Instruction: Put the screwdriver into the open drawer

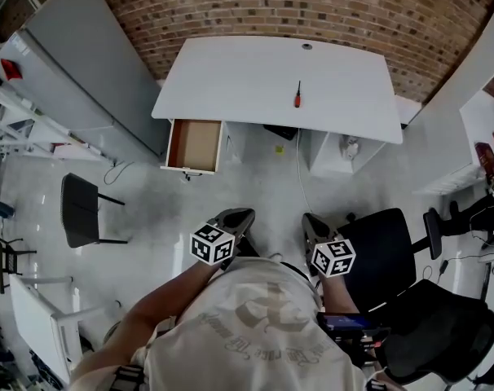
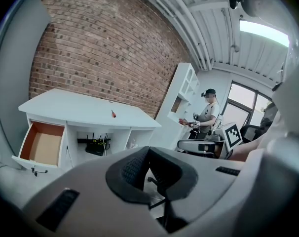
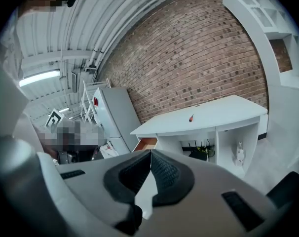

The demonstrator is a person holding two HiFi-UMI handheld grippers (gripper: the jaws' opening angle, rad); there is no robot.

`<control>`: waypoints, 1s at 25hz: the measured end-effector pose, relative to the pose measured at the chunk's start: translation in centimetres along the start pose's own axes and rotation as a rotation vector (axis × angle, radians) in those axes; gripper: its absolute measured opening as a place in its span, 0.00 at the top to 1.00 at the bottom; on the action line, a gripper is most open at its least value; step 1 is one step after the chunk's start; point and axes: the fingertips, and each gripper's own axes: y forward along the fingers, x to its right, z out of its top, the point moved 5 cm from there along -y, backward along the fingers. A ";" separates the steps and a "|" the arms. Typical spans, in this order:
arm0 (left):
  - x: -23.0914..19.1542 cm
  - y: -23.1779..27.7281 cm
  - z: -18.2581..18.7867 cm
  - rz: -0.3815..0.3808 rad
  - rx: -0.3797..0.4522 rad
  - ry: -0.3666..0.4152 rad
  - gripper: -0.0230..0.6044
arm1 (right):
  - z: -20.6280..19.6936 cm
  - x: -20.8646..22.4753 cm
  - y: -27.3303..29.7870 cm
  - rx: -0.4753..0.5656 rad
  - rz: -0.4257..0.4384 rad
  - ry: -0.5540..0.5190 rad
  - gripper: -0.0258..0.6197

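A red-handled screwdriver [image 1: 297, 95] lies on the white desk [image 1: 231, 80], right of its middle; it also shows small in the left gripper view as the screwdriver [image 2: 113, 114] and in the right gripper view as the screwdriver [image 3: 191, 117]. The open drawer [image 1: 194, 146] with a brown inside hangs out under the desk's left end. Both grippers are held close to the person's chest, far from the desk. My left gripper [image 1: 240, 217] is shut with nothing in it, its tips [image 2: 148, 149] touching. My right gripper [image 1: 310, 221] is shut and empty too.
A black office chair [image 1: 385, 251] stands at my right, a small dark chair [image 1: 82, 208] at the left. A grey cabinet [image 1: 92, 63] flanks the desk's left. White shelves [image 2: 186, 90] stand at the right, with another person [image 2: 206, 113] beside them. A brick wall [image 1: 255, 6] runs behind.
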 end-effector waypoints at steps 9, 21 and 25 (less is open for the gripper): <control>-3.1 -0.9 -0.9 0.037 -0.009 -0.085 0.93 | -0.4 -1.0 2.7 -0.062 0.019 -0.044 0.92; -9.7 2.2 2.1 -0.018 -0.022 -0.115 0.93 | 3.5 0.2 9.1 -0.080 -0.024 -0.028 0.92; -12.2 4.0 4.5 -0.058 -0.014 -0.099 0.93 | 4.8 0.9 11.1 -0.099 -0.060 -0.037 0.92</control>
